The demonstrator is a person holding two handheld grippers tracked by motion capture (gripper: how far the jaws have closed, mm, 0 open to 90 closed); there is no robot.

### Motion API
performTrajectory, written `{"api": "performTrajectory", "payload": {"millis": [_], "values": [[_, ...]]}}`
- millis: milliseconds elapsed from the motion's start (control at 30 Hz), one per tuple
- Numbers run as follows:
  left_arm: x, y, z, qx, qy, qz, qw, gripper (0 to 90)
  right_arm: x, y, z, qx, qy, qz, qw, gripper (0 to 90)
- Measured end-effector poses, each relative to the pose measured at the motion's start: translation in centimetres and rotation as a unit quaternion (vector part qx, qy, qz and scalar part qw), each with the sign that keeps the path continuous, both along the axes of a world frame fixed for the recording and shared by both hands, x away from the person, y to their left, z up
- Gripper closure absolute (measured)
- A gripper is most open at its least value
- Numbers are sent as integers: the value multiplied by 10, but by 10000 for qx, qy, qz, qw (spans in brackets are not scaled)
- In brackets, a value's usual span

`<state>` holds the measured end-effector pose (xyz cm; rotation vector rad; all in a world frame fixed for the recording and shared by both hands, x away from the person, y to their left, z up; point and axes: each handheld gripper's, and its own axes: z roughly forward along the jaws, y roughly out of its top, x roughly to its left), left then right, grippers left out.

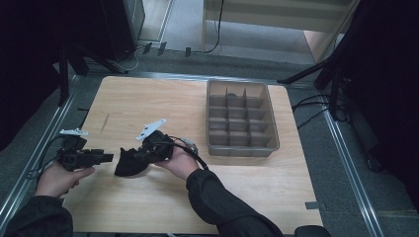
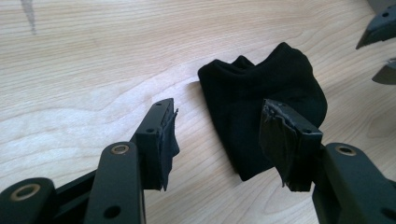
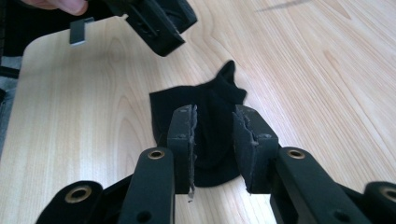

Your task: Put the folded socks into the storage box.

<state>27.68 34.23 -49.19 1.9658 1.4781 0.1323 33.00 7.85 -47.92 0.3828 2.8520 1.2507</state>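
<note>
pale wooden table (image 1: 148,98) under dim light, grey floor and dark stands around, trailing cables off toward twelve o'clock. black sock (image 1: 129,163) lying crumpled on the wood at about seven o'clock from the table's middle, apart from the grey divided tray (image 1: 273,133) that sits over at two o'clock, every compartment looking bare. right gripper (image 1: 140,154) tilted down over the sock from its three o'clock side, jaws parted by a narrow gap with the fabric between and under them in the right gripper view, sock (image 3: 205,126) not yet pinched as far as can be judged. left gripper (image 1: 106,157) held level just beside the sock at its nine o'clock, jaws spread wide, nothing between them; in the left gripper view, sock (image 2: 261,98) resting flat beyond the pads (image 2: 163,140), near but not touching. left hand (image 1: 62,177) and right hand (image 1: 180,162) wrapped around the handles, dark sleeves coming in from six o'clock. judged early in the work: sock neither lifted nor folded, nothing placed in the tray. left to do, by the look of it: closing on the fabric, likely gathering or folding it between the two tools, then perhaps carrying it toward a compartment, though which one cannot be told.
</note>
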Motion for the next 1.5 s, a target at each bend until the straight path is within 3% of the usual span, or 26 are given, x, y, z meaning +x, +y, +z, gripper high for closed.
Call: {"api": "performTrajectory", "payload": {"millis": [133,500,667,1067,1500], "values": [[-1,7,1,-49,-30,92,9999,448,-1,10,1,-9,-123,166,9998,687],[-6,25,1,-178,-61,259,9995,451,3,35,-6,-166,-98,501,9986,645],[-5,26,0,-164,-15,212,9996,451,7,42,-10,-252,-97,544,9982,610],[-4,24,-3,-137,52,168,9998,451,15,41,-36,-571,58,579,9967,425],[-3,24,-4,-128,126,148,9997,451,11,39,-49,-628,24,549,9965,345]]}}
